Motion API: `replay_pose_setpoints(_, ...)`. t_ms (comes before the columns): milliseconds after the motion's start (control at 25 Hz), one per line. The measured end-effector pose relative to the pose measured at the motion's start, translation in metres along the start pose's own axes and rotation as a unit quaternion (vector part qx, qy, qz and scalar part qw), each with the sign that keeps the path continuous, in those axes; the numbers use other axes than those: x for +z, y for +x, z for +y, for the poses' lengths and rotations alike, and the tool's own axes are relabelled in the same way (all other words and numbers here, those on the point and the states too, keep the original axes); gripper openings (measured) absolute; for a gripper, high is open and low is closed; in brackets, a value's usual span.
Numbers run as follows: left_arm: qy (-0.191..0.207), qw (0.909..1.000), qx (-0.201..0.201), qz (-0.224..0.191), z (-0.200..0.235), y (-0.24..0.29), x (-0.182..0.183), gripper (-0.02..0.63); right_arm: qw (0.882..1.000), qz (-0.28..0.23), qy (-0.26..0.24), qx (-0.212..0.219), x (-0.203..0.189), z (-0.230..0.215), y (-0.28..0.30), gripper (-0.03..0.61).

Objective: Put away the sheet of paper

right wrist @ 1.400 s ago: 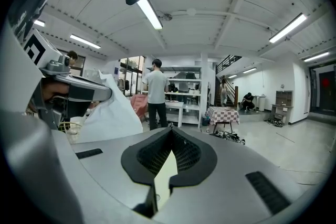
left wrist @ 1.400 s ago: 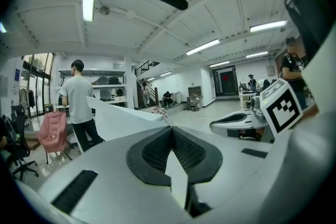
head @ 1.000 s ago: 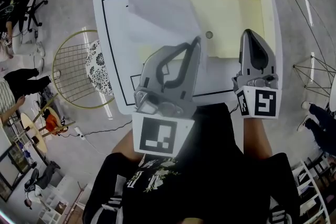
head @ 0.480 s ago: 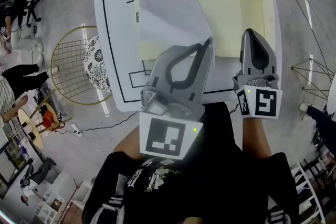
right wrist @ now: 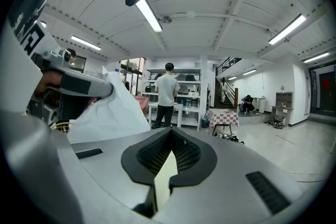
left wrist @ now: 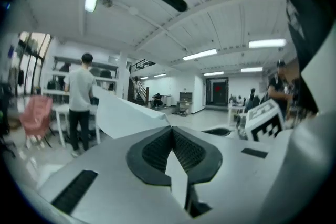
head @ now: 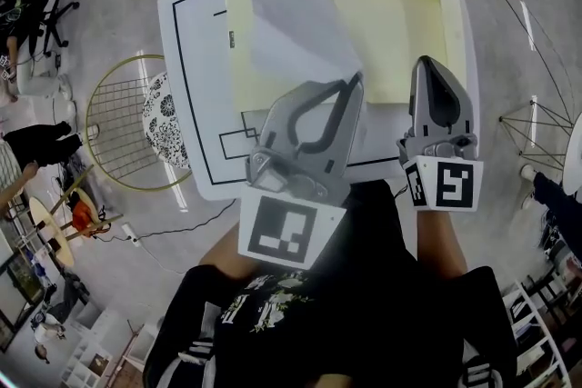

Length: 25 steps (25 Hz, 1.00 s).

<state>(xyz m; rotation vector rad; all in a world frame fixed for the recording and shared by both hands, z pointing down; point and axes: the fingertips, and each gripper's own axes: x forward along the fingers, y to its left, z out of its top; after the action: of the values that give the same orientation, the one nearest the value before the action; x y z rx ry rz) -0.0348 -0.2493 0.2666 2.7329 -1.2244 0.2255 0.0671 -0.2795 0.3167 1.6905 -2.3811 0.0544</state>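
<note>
The white sheet of paper point(head: 296, 23) hangs in the air above the table, one corner pinched in my left gripper point(head: 350, 84), which is shut on it. In the left gripper view the sheet point(left wrist: 123, 115) spreads out to the left of the closed left gripper point(left wrist: 171, 132). A large pale yellow folder point(head: 391, 9) lies open on the white table point(head: 195, 104). My right gripper point(head: 426, 64) is over the folder's near right part. In the right gripper view the right gripper point(right wrist: 170, 136) is shut on a thin pale yellow edge point(right wrist: 164, 178).
The table has a black border line, and its near edge is just in front of my body. A gold wire stool point(head: 127, 118) stands on the floor to the left of the table. Cables point(head: 164, 227) run across the floor. People and furniture point(right wrist: 167, 93) stand farther off.
My left gripper has carried the white sheet a little to the right, so it now hangs further over the yellow folder. The right gripper has stayed where it was.
</note>
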Motion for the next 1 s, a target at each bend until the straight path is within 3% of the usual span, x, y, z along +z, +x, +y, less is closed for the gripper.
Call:
replay_pose_setpoints(80, -0.073, 0.9967, -0.034, 0.003, -0.007, -0.001, 0.002, 0.001, 1.0, 0.006, 0.002, -0.006, -0.004, -0.007, 0.0, -0.008)
replay_pose_setpoints(120, -0.079, 0.996, -0.04, 0.008, -0.007, -0.001, 0.001, 0.002, 1.0, 0.009, 0.003, -0.009, -0.006, -0.01, 0.0, -0.008)
replay_pose_setpoints(240, -0.056, 0.9973, -0.017, 0.045, 0.005, -0.001, -0.018, 0.002, 1.0, 0.013, 0.005, -0.013, -0.011, -0.016, 0.002, -0.008)
replay_pose_setpoints(400, -0.037, 0.9912, 0.032, 0.123, 0.039, 0.0, -0.064, 0.002, 1.0, 0.019, 0.011, -0.013, -0.019, -0.019, 0.006, -0.008)
replay_pose_setpoints(560, -0.016, 0.9802, 0.045, 0.192, 0.066, 0.001, -0.105, 0.002, 1.0, 0.025, 0.015, -0.009, -0.026, -0.018, 0.012, -0.008)
replay_pose_setpoints(800, 0.032, 0.9624, 0.082, 0.257, 0.099, 0.001, -0.143, 0.002, 0.999, 0.03, 0.018, -0.001, -0.032, -0.019, 0.02, -0.008)
replay_pose_setpoints(1000, 0.031, 0.9478, 0.087, 0.305, 0.114, -0.003, -0.17, 0.002, 0.999, 0.037, 0.02, 0.0, -0.038, -0.019, 0.02, -0.008)
